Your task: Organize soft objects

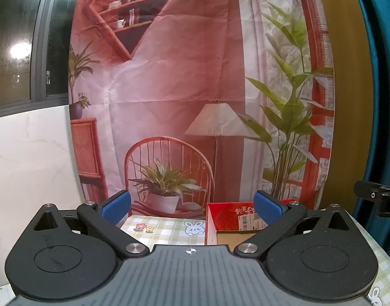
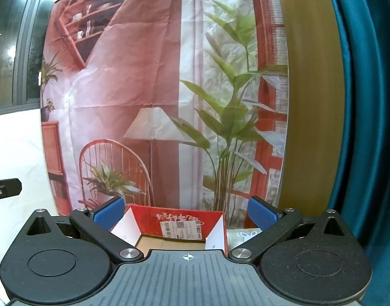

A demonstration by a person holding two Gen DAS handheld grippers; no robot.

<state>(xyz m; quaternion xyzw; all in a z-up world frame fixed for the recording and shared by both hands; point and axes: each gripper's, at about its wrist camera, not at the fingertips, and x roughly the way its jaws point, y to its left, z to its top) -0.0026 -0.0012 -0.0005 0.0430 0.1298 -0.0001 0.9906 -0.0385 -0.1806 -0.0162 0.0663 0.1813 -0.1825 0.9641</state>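
Hanging behind everything, a large creased fabric backdrop (image 1: 184, 81) printed with a pink room, a wicker chair, a lamp and leafy plants fills both wrist views, with a dark window (image 1: 19, 51) to its left and a teal curtain (image 2: 368, 127) to its right. Below it lies the bench under a pale green checked cloth with rabbit and flower prints (image 1: 164, 227). On that cloth stands an open red cardboard box with white flaps and a shipping label (image 2: 179, 221), its brown floor bare as far as the cameras can see. The left gripper (image 1: 192, 206) has its blue-padded fingers (image 1: 117, 206) spread wide with nothing between them, pointing at the cloth beside the box. The right gripper (image 2: 186, 213) is likewise spread wide and empty, aimed straight at the box. No soft object appears in either view, so where they lie cannot be told. Judging by the empty-looking box and empty grippers, the sorting seems barely begun, with every pick and placement left.
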